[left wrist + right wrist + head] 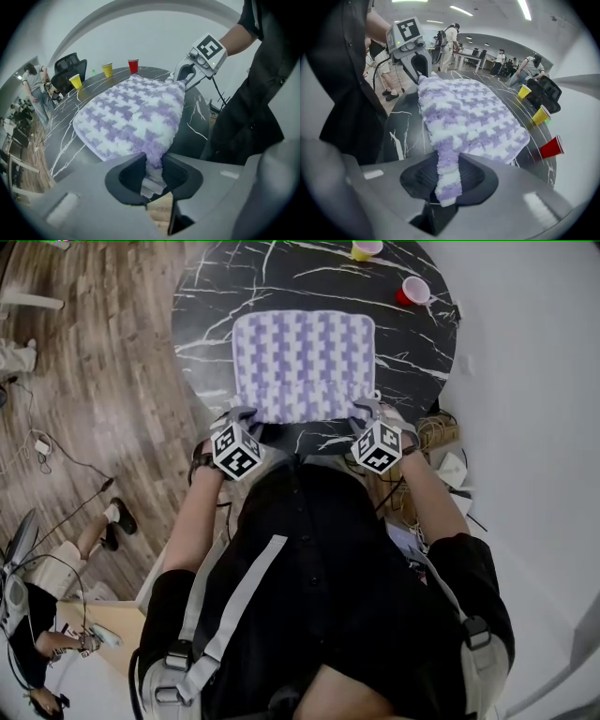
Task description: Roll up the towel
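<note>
Left gripper (246,415) nearly closed, pinching one near corner of the towel (305,362); right gripper (368,406) likewise, apparently firmly

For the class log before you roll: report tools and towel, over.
Left tool shut on towel, near corner. Right tool shut on the other. Red cup at far edge, clear.

No legible text or numbers; only coded square patterns on 2 marker cubes (235,450) (377,446).

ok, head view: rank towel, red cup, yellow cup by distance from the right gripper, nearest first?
1. towel, its near corner pinched in the right gripper
2. red cup, far right of the table
3. yellow cup, at the table's far edge
</note>
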Demonstrator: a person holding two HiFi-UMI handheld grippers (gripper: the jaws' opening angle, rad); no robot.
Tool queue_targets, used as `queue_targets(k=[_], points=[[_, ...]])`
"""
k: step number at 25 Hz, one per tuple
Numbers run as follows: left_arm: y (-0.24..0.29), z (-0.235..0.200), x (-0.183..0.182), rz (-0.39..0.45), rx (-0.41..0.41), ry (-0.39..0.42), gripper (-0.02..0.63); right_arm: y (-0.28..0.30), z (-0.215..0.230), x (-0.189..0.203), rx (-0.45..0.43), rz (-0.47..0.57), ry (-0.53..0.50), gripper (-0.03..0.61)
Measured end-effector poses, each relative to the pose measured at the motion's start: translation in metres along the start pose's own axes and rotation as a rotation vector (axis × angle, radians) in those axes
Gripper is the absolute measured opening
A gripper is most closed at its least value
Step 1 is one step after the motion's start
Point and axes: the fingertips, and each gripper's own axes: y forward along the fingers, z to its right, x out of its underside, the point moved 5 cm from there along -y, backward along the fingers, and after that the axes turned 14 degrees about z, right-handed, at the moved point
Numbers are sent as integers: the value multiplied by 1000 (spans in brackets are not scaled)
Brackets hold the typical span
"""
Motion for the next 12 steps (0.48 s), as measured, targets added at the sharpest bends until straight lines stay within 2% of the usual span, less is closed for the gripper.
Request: queue_targets(k=[6,12], points=[[-3,16,5,-17,36,-32,91,-7,-17,6,-51,-11,32,95],[-9,2,-7,-15,45,-63,104,-13,2,-4,-81,3,113,125]])
